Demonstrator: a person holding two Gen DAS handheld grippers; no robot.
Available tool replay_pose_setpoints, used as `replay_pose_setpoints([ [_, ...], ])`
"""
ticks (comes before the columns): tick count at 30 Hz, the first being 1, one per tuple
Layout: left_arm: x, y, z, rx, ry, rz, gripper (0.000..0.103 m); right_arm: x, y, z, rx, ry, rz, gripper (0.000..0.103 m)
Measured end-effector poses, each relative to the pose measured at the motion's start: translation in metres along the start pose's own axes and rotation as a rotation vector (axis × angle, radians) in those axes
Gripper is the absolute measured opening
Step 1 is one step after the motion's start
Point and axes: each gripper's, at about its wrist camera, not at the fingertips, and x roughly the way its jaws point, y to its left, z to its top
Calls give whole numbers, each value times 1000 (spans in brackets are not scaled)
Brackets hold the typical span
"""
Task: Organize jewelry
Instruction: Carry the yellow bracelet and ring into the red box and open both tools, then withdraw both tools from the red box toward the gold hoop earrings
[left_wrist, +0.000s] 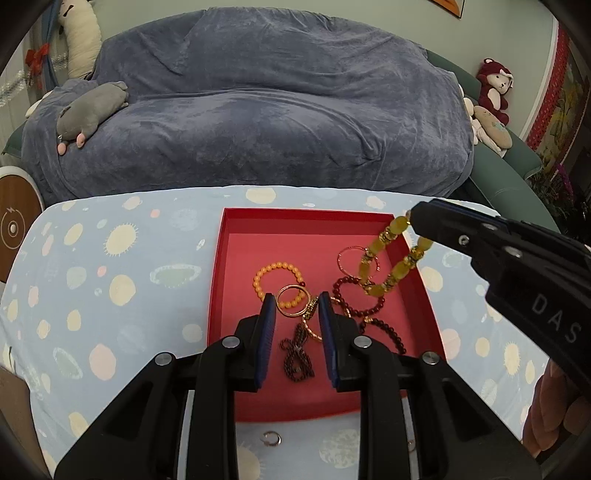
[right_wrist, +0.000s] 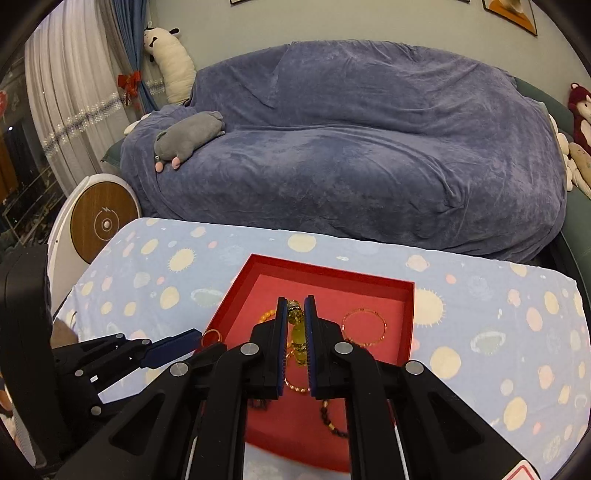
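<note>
The table (left_wrist: 110, 258) carries a red tray (left_wrist: 424, 306) of jewelry. The right gripper (right_wrist: 295, 314), clamped on a yellow bracelet (left_wrist: 384, 266), dangles it above the tray; the left gripper (left_wrist: 293, 306) is slightly parted, empty, hiding some chains

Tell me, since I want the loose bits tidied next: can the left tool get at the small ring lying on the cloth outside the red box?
Probably yes. The left tool holds nothing, and the small ring lies bare on the cloth just short of the red box. It sits under the tool's frame, so pulling back first seems needed.
</note>
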Motion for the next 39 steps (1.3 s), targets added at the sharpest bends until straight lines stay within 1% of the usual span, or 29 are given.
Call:
replay_pose_setpoints([
  [2,17,5,4,-15,21,-15,23,23,-4,7,6,17,4,8],
  [5,44,10,3,-14,53,-8,23,58,-13,9,47,54,31,8],
  [10,80,17,-8,-15,109,-8,23,119,-36,-5,158,168,79,8],
  [13,92,20,-15,-12,122,-6,23,141,-46,-16,176,214,58,8],
  [15,95,20,-18,-9,121,-2,23,149,-50,-21,171,234,46,8],
  [18,100,20,-20,-12,126,5,23,156,-49,-26,138,259,19,9],
  [19,100,20,-20,-14,127,6,23,157,-47,-27,117,265,-3,9],
  [21,100,17,-20,-11,122,15,24,152,-43,-28,78,248,-36,13],
  [23,100,14,-18,-4,115,33,29,142,-40,-26,46,216,-60,14],
  [25,95,12,-17,-1,99,55,48,127,-36,-24,22,171,-80,25],
  [26,92,11,-16,1,90,71,53,119,-33,-22,14,149,-83,35],
  [27,88,9,-16,6,76,80,56,109,-31,-22,6,126,-89,41],
  [31,69,3,-13,28,44,85,56,79,-23,-20,-17,81,-92,42],
  [39,27,-6,-14,42,0,87,56,18,-17,-28,8,17,-90,42],
])
